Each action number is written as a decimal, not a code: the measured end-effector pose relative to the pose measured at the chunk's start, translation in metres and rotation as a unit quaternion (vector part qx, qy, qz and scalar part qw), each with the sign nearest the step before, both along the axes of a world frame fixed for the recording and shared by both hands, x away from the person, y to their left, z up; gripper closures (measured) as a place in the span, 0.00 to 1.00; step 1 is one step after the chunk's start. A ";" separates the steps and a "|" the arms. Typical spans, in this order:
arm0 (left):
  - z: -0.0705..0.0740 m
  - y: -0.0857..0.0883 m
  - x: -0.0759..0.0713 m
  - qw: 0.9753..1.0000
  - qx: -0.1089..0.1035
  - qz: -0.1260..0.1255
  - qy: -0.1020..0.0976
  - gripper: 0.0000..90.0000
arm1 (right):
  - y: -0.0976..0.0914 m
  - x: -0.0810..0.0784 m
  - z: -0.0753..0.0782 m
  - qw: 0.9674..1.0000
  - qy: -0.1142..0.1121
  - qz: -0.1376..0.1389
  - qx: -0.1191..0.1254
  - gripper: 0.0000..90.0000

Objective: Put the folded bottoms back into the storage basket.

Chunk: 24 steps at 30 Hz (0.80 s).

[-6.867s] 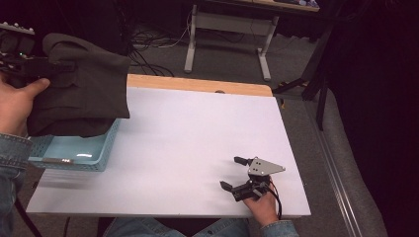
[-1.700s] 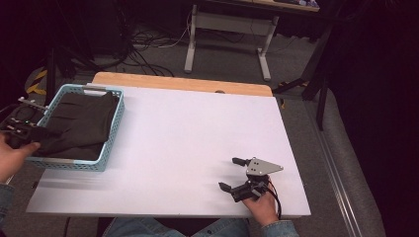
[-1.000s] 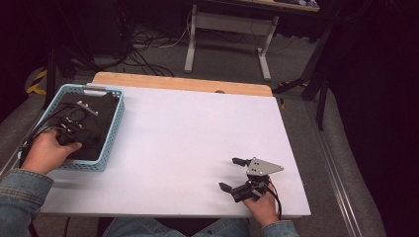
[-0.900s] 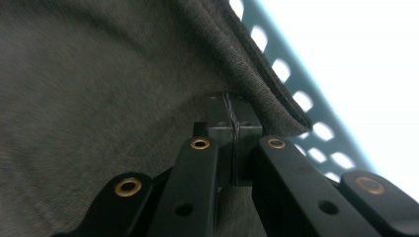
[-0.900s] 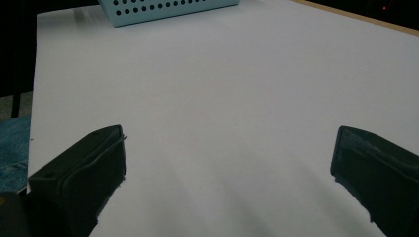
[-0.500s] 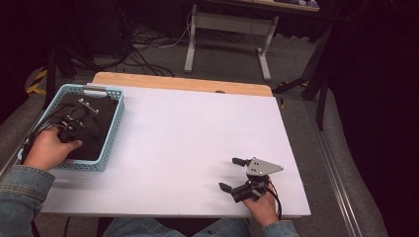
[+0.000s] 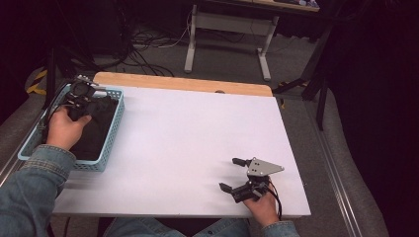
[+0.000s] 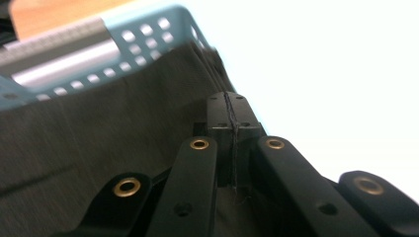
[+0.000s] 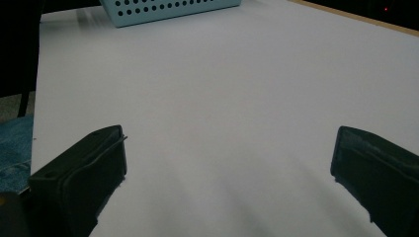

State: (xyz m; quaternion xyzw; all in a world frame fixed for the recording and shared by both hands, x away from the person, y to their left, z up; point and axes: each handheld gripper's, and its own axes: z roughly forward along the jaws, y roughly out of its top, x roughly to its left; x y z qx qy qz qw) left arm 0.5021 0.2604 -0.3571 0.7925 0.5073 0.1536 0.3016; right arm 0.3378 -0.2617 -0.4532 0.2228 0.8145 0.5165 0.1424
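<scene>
A dark grey cloth (image 7: pixel 94 136) lies inside a light blue perforated basket (image 7: pixel 111 133) at the table's left edge. My left gripper (image 7: pixel 81 96) is over the far end of that basket, held in a hand with a denim sleeve. In the left gripper view its jaws (image 8: pixel 230 106) are pressed together above the cloth (image 8: pixel 99 128), with just a thin thread line between them, and the basket wall (image 8: pixel 148 29) is behind. My right gripper (image 7: pixel 228 174) rests near the table's front right edge, open, with bare white tabletop between its jaws (image 9: pixel 230 163).
The white table (image 7: pixel 197 128) has a wooden strip (image 7: pixel 183 83) along its far edge. The basket (image 9: pixel 163 10) sits at the top of the right gripper view. Desk legs and cables are on the floor beyond the table.
My left gripper brought the cloth down from the air into the basket, then moved toward the basket's far end. The right gripper has stayed put.
</scene>
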 end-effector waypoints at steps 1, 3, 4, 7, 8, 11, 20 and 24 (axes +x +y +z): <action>0.000 -0.001 0.003 1.000 0.000 0.003 -0.003 1.00 | 0.000 0.000 0.000 1.000 0.001 0.000 0.000 0.01; -0.001 -0.003 0.009 1.000 0.004 0.011 -0.006 1.00 | 0.000 0.000 0.000 1.000 0.000 0.000 0.000 0.01; -0.003 -0.003 0.013 1.000 0.005 0.015 -0.006 0.99 | 0.000 0.000 0.000 1.000 0.000 0.001 0.000 0.01; -0.008 -0.004 0.021 1.000 0.001 0.020 0.001 1.00 | 0.000 0.000 0.000 1.000 0.000 0.001 -0.001 0.01; -0.010 -0.005 0.023 1.000 0.003 0.020 0.001 0.99 | 0.000 0.000 0.000 1.000 0.000 0.001 0.000 0.01; -0.018 -0.008 0.029 1.000 0.014 0.024 0.010 0.99 | 0.000 0.000 0.000 1.000 0.000 0.003 0.001 0.01; -0.039 -0.008 0.047 0.998 0.022 0.031 0.047 0.99 | -0.001 -0.001 0.000 1.000 0.001 0.004 0.003 0.01; -0.044 -0.010 0.051 0.997 0.026 0.033 0.062 0.99 | -0.001 -0.001 0.000 1.000 0.001 0.004 0.003 0.01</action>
